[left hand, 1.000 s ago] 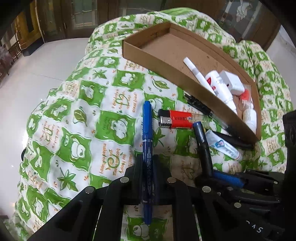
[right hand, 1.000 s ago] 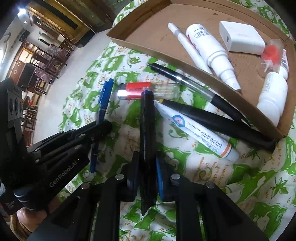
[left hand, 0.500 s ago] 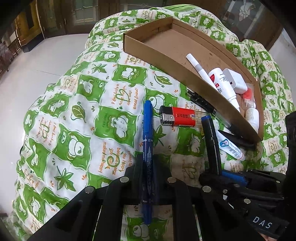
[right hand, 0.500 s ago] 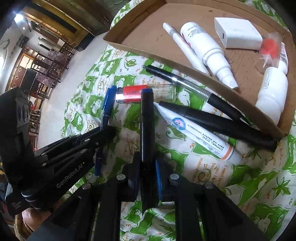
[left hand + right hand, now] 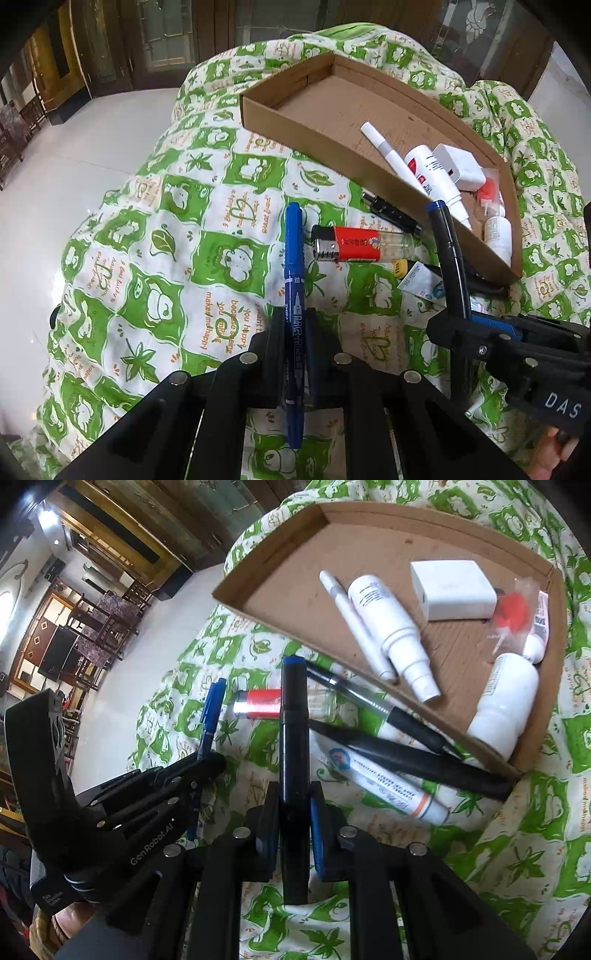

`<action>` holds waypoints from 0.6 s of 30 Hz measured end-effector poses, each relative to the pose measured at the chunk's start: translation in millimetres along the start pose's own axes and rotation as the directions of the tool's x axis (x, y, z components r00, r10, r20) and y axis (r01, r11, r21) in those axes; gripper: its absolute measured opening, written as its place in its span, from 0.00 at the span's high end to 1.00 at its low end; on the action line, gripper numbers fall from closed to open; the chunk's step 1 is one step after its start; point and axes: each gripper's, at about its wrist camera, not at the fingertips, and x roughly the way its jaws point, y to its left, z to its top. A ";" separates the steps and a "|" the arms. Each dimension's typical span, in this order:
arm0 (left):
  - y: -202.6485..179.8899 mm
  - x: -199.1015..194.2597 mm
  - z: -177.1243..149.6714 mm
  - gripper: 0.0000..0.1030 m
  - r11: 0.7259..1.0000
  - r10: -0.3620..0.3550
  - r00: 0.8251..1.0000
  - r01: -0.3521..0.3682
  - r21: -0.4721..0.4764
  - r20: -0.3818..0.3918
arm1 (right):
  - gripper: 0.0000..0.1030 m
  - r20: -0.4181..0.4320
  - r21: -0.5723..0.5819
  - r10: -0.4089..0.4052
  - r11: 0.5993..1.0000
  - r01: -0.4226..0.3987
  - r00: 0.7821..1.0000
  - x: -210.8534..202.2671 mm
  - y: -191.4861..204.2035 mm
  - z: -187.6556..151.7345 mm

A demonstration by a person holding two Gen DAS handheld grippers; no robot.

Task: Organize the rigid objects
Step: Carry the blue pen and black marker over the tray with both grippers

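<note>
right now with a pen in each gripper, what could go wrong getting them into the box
1. The left gripper and right gripper sit close together, so they could bump.
2. Each long pen, blue and black, could catch the cardboard box wall.
3. The lighter might get knocked.

Left gripper [image 5: 294,332] and right gripper [image 5: 294,805] clamped, angled downward.

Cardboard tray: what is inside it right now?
Inside the cardboard tray: a white pen, a white spray bottle, a white charger block, a red-capped item in a clear wrapper and another white bottle. Its near wall hides some of the floor.
</note>
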 end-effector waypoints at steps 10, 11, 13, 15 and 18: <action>5.1 -17.6 9.4 0.91 0.998 -0.052 0.999 0.052 -0.034 0.017 | 0.86 0.120 0.004 0.031 0.999 -0.032 0.992 -41.0 -13.7 11.1; 6.2 -18.7 10.4 0.91 0.998 -0.056 0.998 0.056 -0.038 0.019 | 0.86 0.143 0.008 0.023 1.000 -0.024 0.989 -49.1 -18.1 13.1; 6.1 -23.1 14.0 0.91 0.997 -0.064 0.998 0.066 -0.041 0.026 | 0.86 0.190 0.022 -0.004 1.000 0.000 0.982 -64.3 -27.8 17.1; 3.4 -29.0 19.1 0.91 0.997 -0.071 0.997 0.072 -0.033 0.037 | 0.86 0.232 0.037 -0.045 0.999 0.038 0.972 -77.6 -38.6 21.1; -1.9 -35.4 29.0 0.91 0.996 -0.084 0.995 0.085 -0.024 0.050 | 0.86 0.271 0.059 -0.092 0.995 0.079 0.958 -90.1 -51.2 26.6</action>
